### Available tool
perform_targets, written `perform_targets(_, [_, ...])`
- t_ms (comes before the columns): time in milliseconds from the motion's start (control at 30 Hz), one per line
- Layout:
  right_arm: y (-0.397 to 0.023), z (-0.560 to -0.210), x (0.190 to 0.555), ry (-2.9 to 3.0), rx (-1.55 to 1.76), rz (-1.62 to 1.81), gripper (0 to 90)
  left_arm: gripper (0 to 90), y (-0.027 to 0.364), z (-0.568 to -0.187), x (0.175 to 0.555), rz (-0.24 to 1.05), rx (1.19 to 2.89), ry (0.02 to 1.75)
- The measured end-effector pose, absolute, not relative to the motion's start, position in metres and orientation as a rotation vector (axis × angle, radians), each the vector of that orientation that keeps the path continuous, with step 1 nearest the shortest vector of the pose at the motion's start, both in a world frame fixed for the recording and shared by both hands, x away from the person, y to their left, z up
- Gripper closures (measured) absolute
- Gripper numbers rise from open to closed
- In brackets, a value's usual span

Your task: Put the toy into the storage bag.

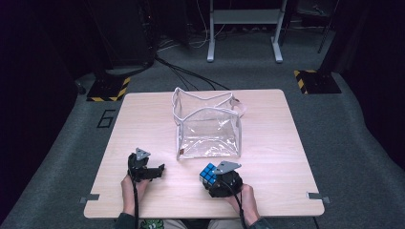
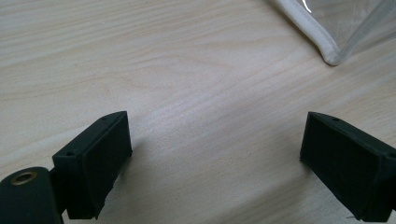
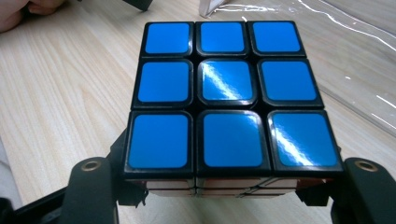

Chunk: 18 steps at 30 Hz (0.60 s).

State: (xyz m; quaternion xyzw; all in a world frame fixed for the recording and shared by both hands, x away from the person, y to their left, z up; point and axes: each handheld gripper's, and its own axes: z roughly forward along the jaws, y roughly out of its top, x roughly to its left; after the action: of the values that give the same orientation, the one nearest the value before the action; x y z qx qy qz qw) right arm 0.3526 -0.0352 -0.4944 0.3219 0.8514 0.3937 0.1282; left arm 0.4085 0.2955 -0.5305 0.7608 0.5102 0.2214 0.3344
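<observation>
Holding the puzzle cube point(image 3: 231, 105) tight by its sides, the right gripper point(image 1: 216, 180) keeps it near the desk's point(image 1: 143, 114) front edge, blue face up, probably to go into the clear bag point(image 1: 209, 125) beside it. The left gripper point(image 1: 160, 168) waits, jaws spread, pinching nothing.

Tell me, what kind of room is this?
Probably a lab or recording studio, not a home: a lone wooden table stands on grey carpet, hazard-striped stand bases flank it, cables trail across the floor, and dark surroundings close it in.
</observation>
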Motion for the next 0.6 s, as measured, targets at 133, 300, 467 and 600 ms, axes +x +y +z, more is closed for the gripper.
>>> perform_targets(133, [-0.038,-0.49,0.357,2.477,0.942,1.154,33.5,8.4,0.295,-0.53,0.409,0.58,1.98,1.338])
perform_targets(300, [-0.04,-0.482,0.367,2.482,0.948,1.157,33.5,8.6,0.295,-0.53,0.409,0.581,1.98,1.339])
perform_targets(467, [-0.044,-0.472,0.373,2.464,0.972,1.172,33.4,8.5,0.295,-0.531,0.409,0.584,1.978,1.34])
perform_targets(600, [-0.049,-0.463,0.383,2.466,0.983,1.189,33.5,8.6,0.295,-0.531,0.409,0.585,1.975,1.345])
